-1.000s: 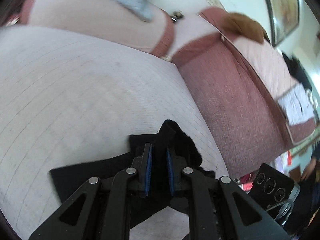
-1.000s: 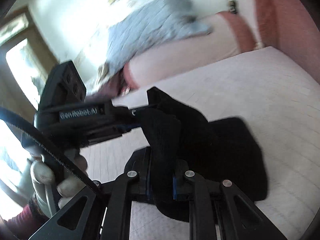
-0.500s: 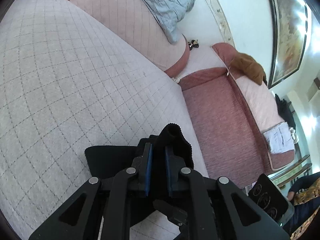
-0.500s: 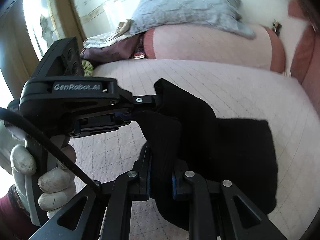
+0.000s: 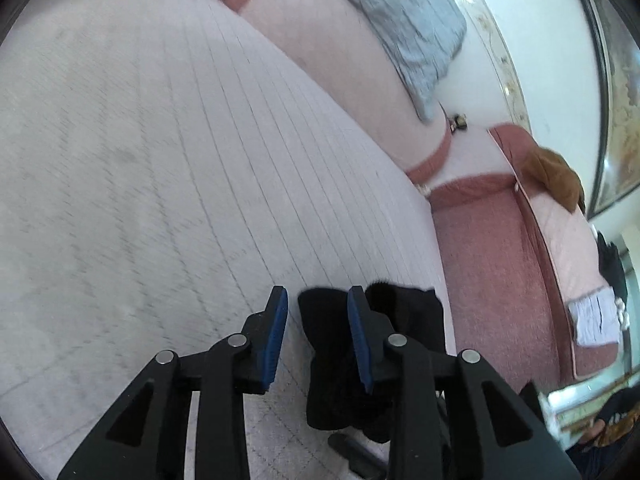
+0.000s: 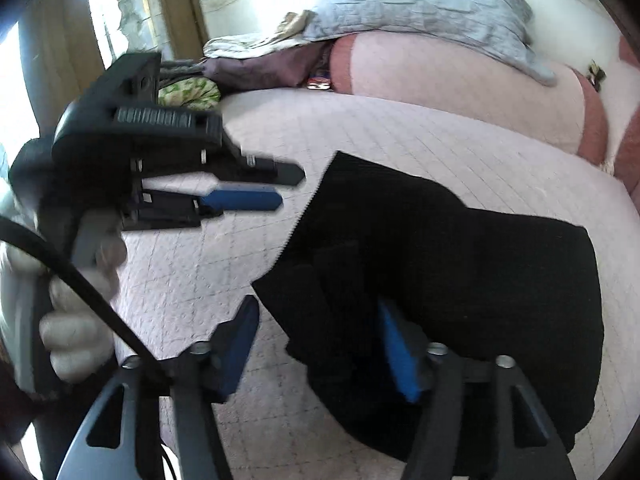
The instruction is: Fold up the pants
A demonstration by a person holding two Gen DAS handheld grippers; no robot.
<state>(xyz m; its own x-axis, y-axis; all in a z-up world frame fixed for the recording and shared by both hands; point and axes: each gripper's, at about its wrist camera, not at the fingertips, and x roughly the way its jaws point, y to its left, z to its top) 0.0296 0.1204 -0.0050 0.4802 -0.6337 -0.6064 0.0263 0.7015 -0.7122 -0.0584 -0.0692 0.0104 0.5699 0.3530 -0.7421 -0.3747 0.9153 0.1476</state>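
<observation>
- The pants (image 6: 460, 280) are black, of a ribbed knit, and lie folded into a thick block on the pale quilted mattress (image 6: 400, 136), with a bunched fold heaped on the near end.
- In the right wrist view their upper left edge runs straight, and its outline looks stepped.
- In the left wrist view the pants (image 5: 348, 368) show as a dark crumpled mass low in the picture, close to the mattress's right border.
- The left gripper (image 5: 318, 336) stands wide open and grips nothing; its right blue pad lies against the cloth while the left pad hangs over bare quilt.
- Seen from the right wrist, the left gripper (image 6: 280, 186) is clear of the pants, just beside their upper left corner, held in a white-gloved hand (image 6: 76, 312).
- The right gripper (image 6: 320, 352) is also spread wide; the bunched fold sits between its fingers, and I cannot tell whether either pad touches it.
- No container shows in either view.
- The mattress (image 5: 160, 160) offers broad bare quilt to the left of the pants and beyond them.
- To the right, the mattress ends at a reddish cover (image 5: 492, 272).
- At the far end a pink bolster (image 6: 460, 80) carries a grey-blue pillow (image 6: 420, 4); heaped cloth (image 6: 264, 64) lies beside them.
</observation>
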